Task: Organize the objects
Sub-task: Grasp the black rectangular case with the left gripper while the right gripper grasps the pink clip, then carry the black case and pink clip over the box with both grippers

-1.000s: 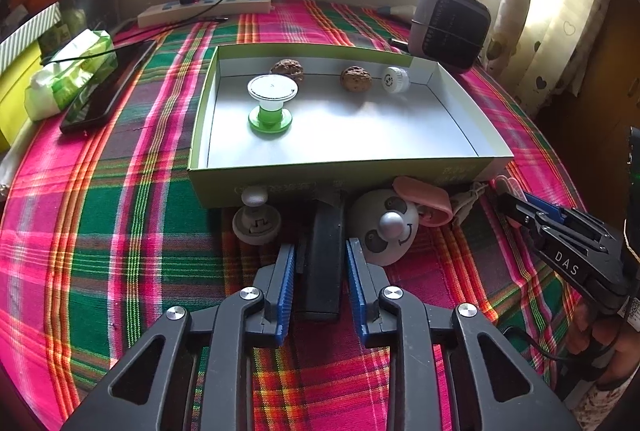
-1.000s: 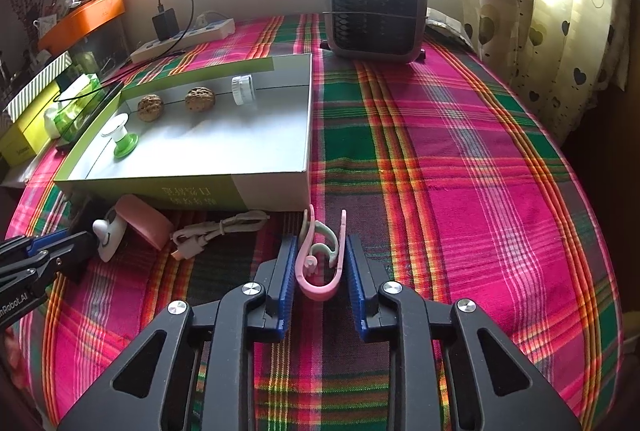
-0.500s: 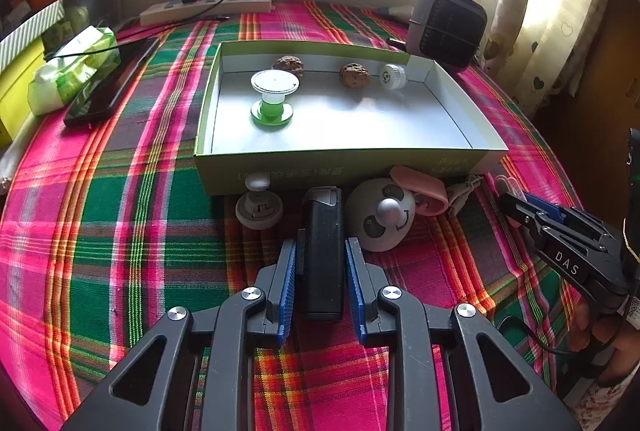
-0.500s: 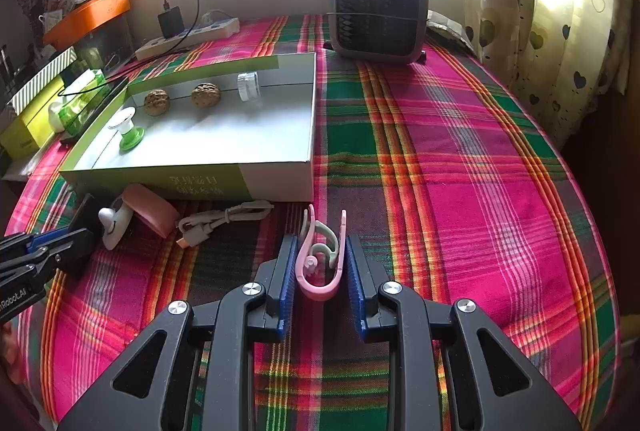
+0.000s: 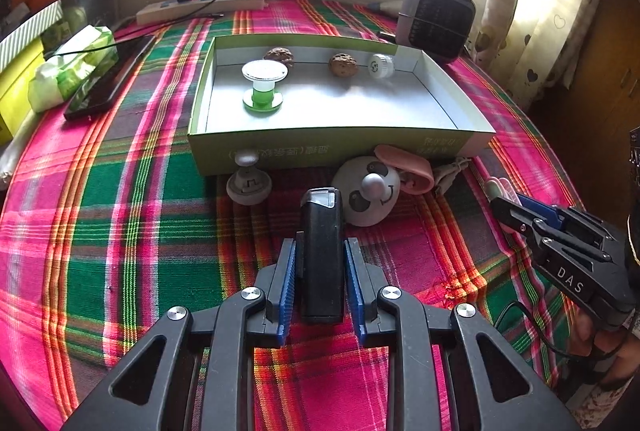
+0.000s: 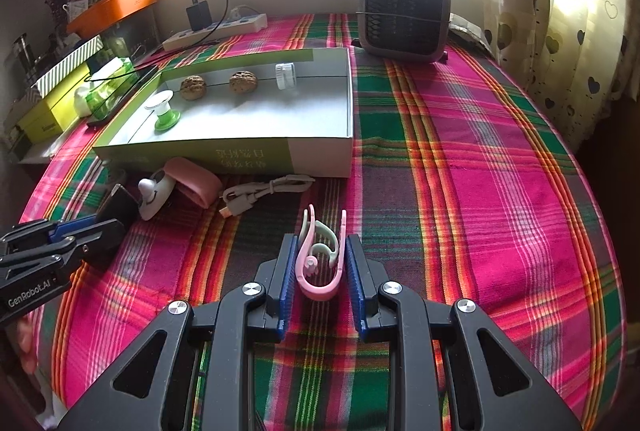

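The green box's [image 5: 320, 147] front wall hides part of the pink case [image 5: 408, 163]; its printed characters blur.

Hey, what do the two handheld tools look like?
Both are black plastic with cut-out frames, silver screws and ribbed blue pads. The right tool carries white "DAS" lettering and a thin black cable; the left tool is marked "GenRobot.AI".

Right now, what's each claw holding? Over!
Left gripper shut on black lighter. Right gripper shut on pink clip. Green box ahead, panda toy between.
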Motion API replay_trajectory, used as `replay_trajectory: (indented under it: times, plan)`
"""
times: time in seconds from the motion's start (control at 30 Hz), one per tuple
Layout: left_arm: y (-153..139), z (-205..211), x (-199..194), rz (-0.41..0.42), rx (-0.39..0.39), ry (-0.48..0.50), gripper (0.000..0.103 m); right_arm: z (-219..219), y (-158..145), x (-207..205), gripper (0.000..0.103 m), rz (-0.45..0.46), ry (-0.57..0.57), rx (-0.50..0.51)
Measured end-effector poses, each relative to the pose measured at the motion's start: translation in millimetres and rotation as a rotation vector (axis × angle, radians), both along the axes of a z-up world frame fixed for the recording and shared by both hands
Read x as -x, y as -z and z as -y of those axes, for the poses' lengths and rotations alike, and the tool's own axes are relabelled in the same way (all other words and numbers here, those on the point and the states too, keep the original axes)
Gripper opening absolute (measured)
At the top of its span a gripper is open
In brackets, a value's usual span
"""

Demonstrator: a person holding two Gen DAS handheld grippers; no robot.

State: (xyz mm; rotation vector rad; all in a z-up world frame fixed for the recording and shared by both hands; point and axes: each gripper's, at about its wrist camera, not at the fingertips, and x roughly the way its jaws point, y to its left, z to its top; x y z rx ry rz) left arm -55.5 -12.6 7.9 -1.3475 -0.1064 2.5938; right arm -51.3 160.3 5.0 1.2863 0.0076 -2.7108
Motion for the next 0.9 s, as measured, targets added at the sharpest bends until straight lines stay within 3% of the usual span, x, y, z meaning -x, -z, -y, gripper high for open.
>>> replay_trajectory:
  times: [0.9]
  plan:
    - [-0.6, -1.4, 3.8, -0.017, 0.024, 0.002, 0.021, 7.5, 3.9, -0.6, 0.025, 0.004, -0.02, -0.006]
